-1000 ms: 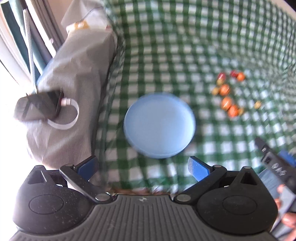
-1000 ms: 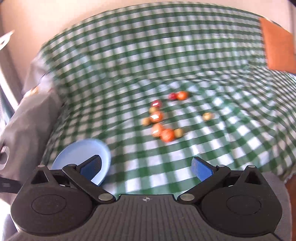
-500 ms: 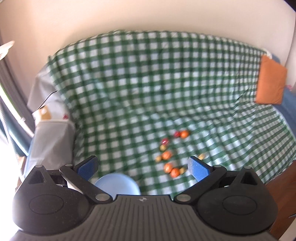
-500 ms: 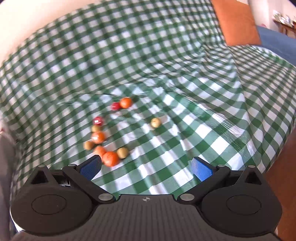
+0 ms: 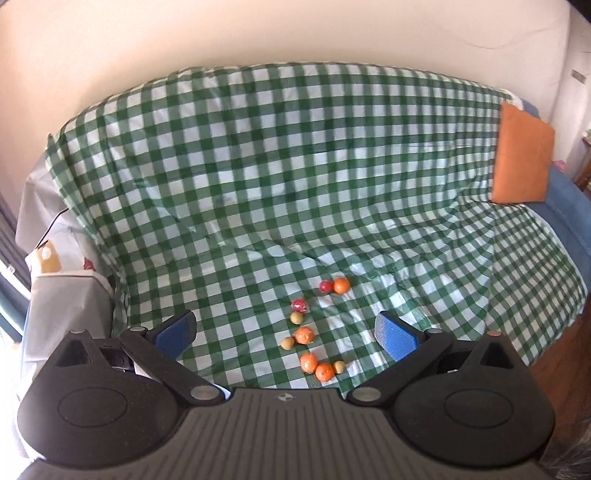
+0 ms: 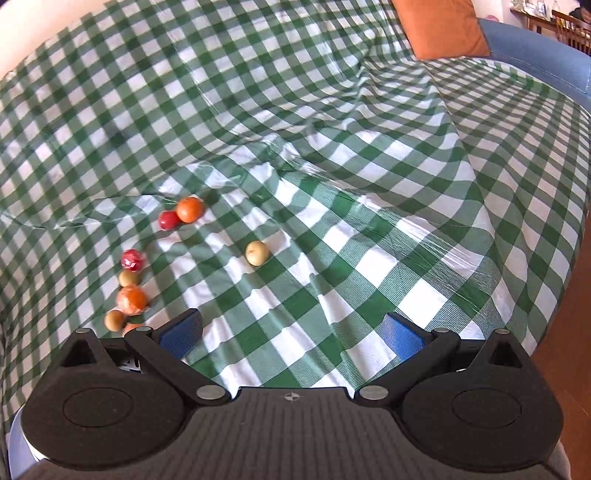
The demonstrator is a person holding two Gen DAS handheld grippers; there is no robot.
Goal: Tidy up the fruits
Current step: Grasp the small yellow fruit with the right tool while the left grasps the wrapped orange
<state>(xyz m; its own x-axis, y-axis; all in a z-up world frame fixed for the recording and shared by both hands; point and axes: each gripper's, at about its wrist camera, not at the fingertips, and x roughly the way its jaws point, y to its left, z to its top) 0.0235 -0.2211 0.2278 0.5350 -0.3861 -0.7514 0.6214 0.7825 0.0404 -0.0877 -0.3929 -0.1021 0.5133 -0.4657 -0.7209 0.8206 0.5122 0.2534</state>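
Nine or so small fruits (image 5: 306, 334) lie scattered on a green-and-white checked cloth (image 5: 258, 184) draped over a sofa, none of them held. Both tools stand wide apart and empty: the left tool (image 5: 286, 334) hovers back from the cloth, with the fruit cluster showing between its blue pads, while the right tool (image 6: 291, 338) hangs lower over the cloth, the cluster off to its left. An orange fruit (image 6: 190, 209) touches a red one (image 6: 169, 220) at the far end of the group; a pale yellow fruit (image 6: 257, 253) sits apart to the right. An orange cushion (image 6: 443, 27) leans at the sofa's far right corner, and grey sheeting (image 5: 62, 314) covers something beside the sofa on the left.
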